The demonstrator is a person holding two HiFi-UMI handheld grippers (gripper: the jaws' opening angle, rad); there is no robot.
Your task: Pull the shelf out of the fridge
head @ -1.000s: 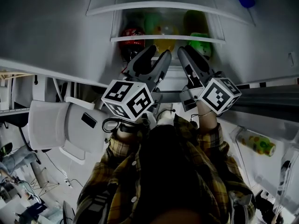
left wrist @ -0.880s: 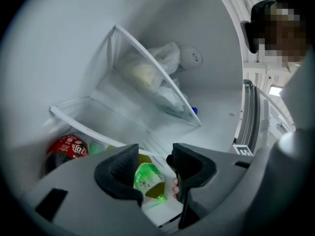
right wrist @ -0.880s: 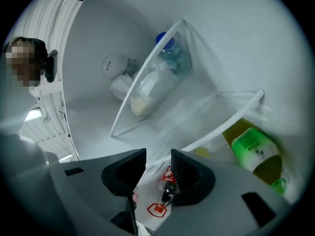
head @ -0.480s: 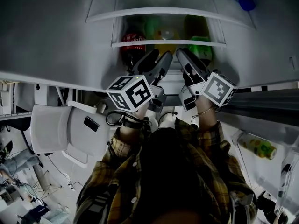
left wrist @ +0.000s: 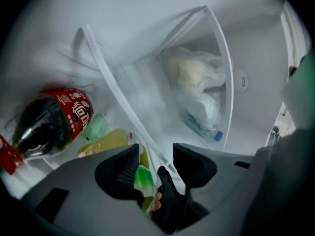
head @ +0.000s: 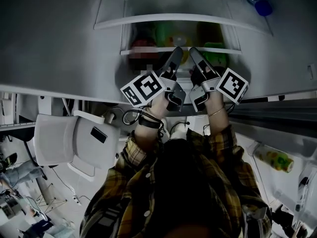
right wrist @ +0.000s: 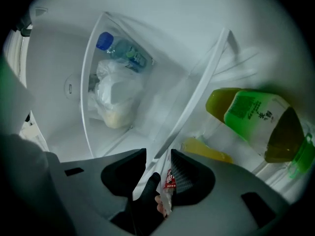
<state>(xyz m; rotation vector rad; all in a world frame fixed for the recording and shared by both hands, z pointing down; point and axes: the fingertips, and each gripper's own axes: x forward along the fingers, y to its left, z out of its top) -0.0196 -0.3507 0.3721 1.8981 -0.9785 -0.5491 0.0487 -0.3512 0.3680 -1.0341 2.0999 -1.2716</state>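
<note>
The fridge shelf (head: 148,50) is a glass plate with a white front rim, loaded with lying bottles. Both grippers reach side by side to the middle of that rim. My left gripper (head: 176,51) is open, and in the left gripper view the rim (left wrist: 120,97) runs slantwise between the jaws of the left gripper (left wrist: 156,154) without being pinched. My right gripper (head: 193,52) is also open. The rim (right wrist: 197,90) passes through the gap of the right gripper (right wrist: 158,159) in the right gripper view. A cola bottle (left wrist: 49,122) and a green tea bottle (right wrist: 256,122) lie on the shelf.
A higher shelf (head: 183,19) carries a plastic bag (right wrist: 115,97) and a blue-capped bottle (right wrist: 118,45). A yellow bottle (left wrist: 106,141) lies beside the cola. A white chair (head: 69,143) stands lower left. The fridge door at the right holds a bottle (head: 272,157).
Both grippers have moved forward into the fridge and closer together, up to the shelf's front rim. Their jaws have spread a little and now straddle it.
</note>
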